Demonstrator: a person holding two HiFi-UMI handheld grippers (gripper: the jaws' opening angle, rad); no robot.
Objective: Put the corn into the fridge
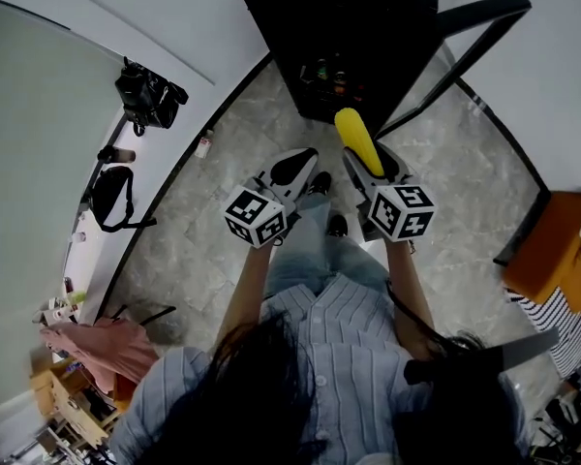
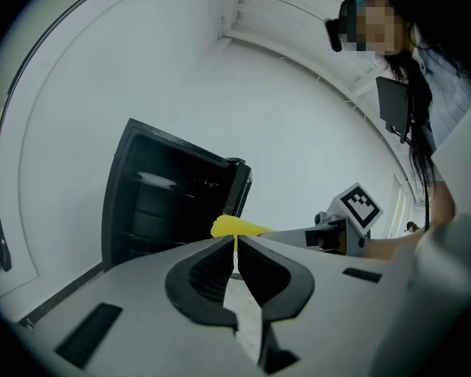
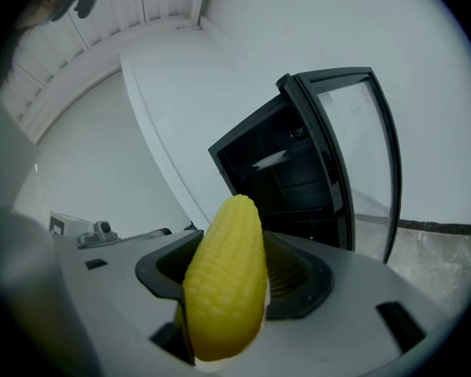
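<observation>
My right tongs (image 1: pixel 368 168) are clamped on the corn (image 3: pixel 226 277), which sits lengthways between them, its rounded tip poking past their ends toward the fridge (image 3: pixel 290 179). My left tongs (image 2: pixel 235 250) are drawn together on nothing, just beside the right ones. The fridge stands ahead on the floor (image 1: pixel 223 211), apart from the corn, with its glass door (image 3: pixel 369 155) swung wide to the right. I reckon the job now is the carry-in: a steady squeeze, the cob led in tip first, left of the door's edge. It should rest flat on a shelf (image 3: pixel 271 159) before I let go, since a cob rolls easily.
</observation>
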